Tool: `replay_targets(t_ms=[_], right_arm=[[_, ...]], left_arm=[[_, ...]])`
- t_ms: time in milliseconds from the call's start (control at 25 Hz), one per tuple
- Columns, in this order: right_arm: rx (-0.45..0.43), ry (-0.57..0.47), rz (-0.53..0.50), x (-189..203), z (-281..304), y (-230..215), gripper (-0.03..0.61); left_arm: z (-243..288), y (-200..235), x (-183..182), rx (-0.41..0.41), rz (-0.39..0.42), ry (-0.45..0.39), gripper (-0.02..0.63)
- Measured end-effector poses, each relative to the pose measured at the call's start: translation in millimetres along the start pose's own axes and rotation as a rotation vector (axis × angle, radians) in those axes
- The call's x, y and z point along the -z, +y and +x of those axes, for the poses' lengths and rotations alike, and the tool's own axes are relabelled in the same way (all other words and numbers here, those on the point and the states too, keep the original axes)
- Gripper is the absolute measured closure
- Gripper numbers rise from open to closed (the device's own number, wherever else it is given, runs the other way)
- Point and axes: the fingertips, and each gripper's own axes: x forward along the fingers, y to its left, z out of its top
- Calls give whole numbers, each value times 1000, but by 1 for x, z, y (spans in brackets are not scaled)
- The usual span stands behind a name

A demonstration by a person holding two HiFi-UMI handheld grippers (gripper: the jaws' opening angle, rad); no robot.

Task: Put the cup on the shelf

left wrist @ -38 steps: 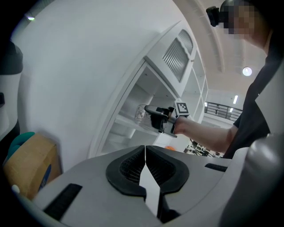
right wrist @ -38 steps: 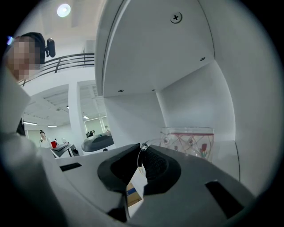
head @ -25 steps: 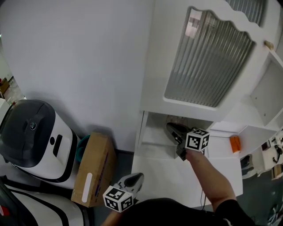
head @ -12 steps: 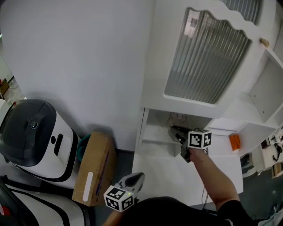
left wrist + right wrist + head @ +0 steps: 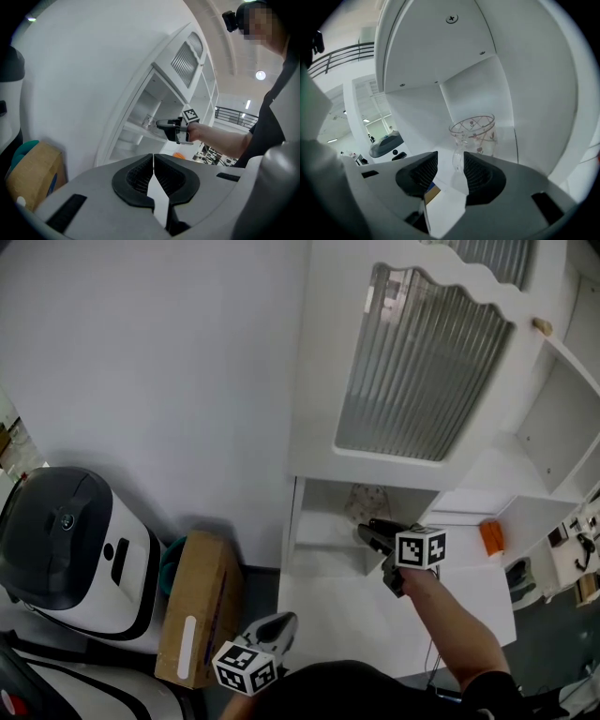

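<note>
A clear glass cup with a red flower pattern stands upright on the shelf in the white cabinet's lower bay. My right gripper reaches into that bay just in front of the cup. Its jaws have just been opening. In the right gripper view the cup stands right ahead of my right gripper. Its handle sits in the gap at the jaw tips, and the pads do not press on it. My left gripper hangs low by my body, shut and empty. The left gripper view shows its jaws meeting.
A ribbed glass door hangs above the bay. An orange object lies on the white counter to the right. On the floor at the left are a cardboard box, a teal bin and a white-and-black machine.
The right gripper's jaws have opened off the cup, which stays standing on the shelf. That gripper has sunk a little. The left gripper has kept still.
</note>
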Motion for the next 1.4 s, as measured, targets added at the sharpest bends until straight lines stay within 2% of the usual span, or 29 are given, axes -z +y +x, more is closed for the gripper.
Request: replay_targets(t_ms=[240, 280, 320, 440, 760, 1000, 1200, 1280, 1400], right_arm=[[105, -78, -95, -4, -22, 0, 448], [100, -79, -107, -2, -24, 2, 462], [81, -70, -110, 2, -24, 4, 525], [44, -22, -92, 15, -18, 5, 545], [89, -23, 28, 18, -2, -20, 549], [128, 0, 12, 5, 17, -27, 549], [164, -70, 35, -1, 18, -19, 548], [193, -118, -23, 0, 7, -4, 548], [257, -133, -287, 15, -19, 37, 548]], left_arm=[[0, -1, -4, 28, 24, 8, 595], [-1, 0, -4, 30, 26, 12, 595], [-3, 1, -4, 31, 28, 15, 595], [-9, 4, -5, 29, 36, 21, 595], [-42, 22, -5, -20, 39, 5, 595], [-65, 26, 5, -39, 23, 0, 595], [-89, 36, 30, -61, -23, 25, 595], [-97, 41, 40, -57, -41, 46, 595], [-102, 44, 52, -36, -63, 86, 595]])
